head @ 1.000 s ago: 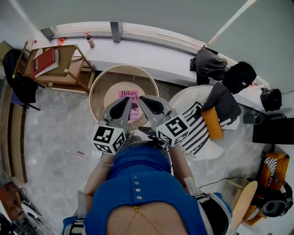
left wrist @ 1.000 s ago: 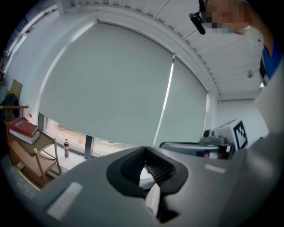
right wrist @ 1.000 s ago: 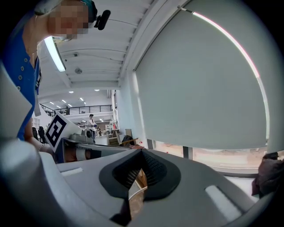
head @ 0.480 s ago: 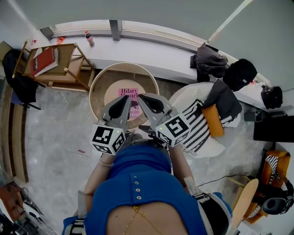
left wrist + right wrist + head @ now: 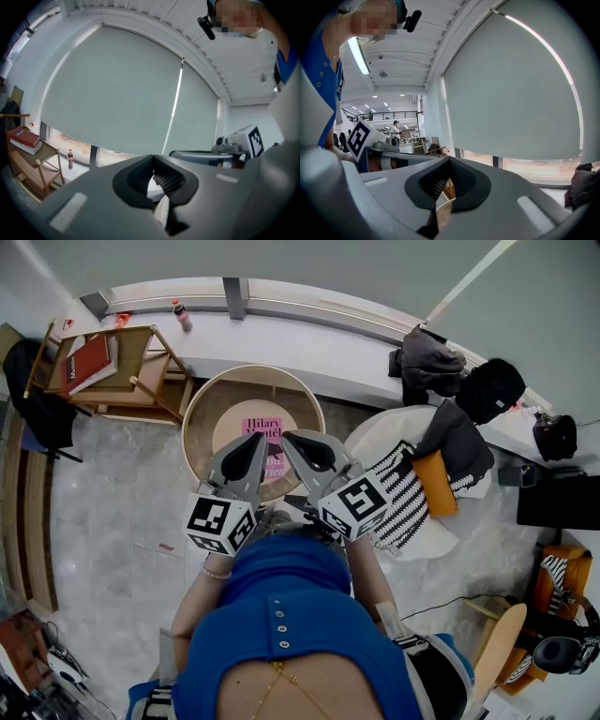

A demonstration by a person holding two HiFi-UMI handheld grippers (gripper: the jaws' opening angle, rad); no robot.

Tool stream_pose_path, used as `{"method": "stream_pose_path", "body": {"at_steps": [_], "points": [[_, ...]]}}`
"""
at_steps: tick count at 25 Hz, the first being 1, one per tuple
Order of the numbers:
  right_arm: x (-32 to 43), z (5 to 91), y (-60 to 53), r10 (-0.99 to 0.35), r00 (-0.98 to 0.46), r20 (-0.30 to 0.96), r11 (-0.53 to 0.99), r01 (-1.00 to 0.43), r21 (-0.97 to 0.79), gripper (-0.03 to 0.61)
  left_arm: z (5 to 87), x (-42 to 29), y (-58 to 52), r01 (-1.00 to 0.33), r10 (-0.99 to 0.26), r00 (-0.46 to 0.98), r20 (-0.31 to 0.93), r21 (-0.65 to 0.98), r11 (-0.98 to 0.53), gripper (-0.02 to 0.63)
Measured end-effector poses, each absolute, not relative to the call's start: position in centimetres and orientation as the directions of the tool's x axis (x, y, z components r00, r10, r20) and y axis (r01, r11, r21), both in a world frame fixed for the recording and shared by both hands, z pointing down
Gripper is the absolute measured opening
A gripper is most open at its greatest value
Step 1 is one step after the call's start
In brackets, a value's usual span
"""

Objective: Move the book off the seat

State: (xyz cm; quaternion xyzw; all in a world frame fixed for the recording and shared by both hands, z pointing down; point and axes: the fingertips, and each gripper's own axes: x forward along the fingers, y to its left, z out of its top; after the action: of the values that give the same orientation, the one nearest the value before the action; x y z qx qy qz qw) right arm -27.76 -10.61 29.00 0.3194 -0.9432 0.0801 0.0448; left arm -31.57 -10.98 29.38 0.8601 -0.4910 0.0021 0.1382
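A pink book (image 5: 265, 430) lies flat on the round seat of a wooden tub chair (image 5: 201, 418), seen in the head view. Both grippers hang side by side above the chair's near edge, partly covering the book. My left gripper (image 5: 249, 447) is shut with nothing in it, and so is my right gripper (image 5: 301, 442). In the left gripper view the left gripper (image 5: 153, 160) points level at a grey window blind. The right gripper view shows the right gripper (image 5: 449, 162) with jaws closed against the same blind. Neither gripper view shows the book.
A wooden rack (image 5: 141, 388) holding a red book (image 5: 89, 362) stands left of the chair. A bottle (image 5: 181, 317) sits on the white window ledge (image 5: 309, 352). A white armchair (image 5: 375, 442) with a striped throw and orange cushion (image 5: 433, 488) is on the right; dark bags (image 5: 492, 390) lie behind it.
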Motion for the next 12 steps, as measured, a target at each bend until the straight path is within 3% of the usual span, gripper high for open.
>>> {"method": "stream_pose_path", "body": {"at_steps": [12], "points": [[-28.56, 29.41, -11.51, -0.577, -0.802, 0.151, 0.794, -0.595, -0.124, -0.002, 29.8, -31.86, -11.95, -0.846, -0.842, 0.517, 0.151, 0.237, -0.477, 0.002]]}}
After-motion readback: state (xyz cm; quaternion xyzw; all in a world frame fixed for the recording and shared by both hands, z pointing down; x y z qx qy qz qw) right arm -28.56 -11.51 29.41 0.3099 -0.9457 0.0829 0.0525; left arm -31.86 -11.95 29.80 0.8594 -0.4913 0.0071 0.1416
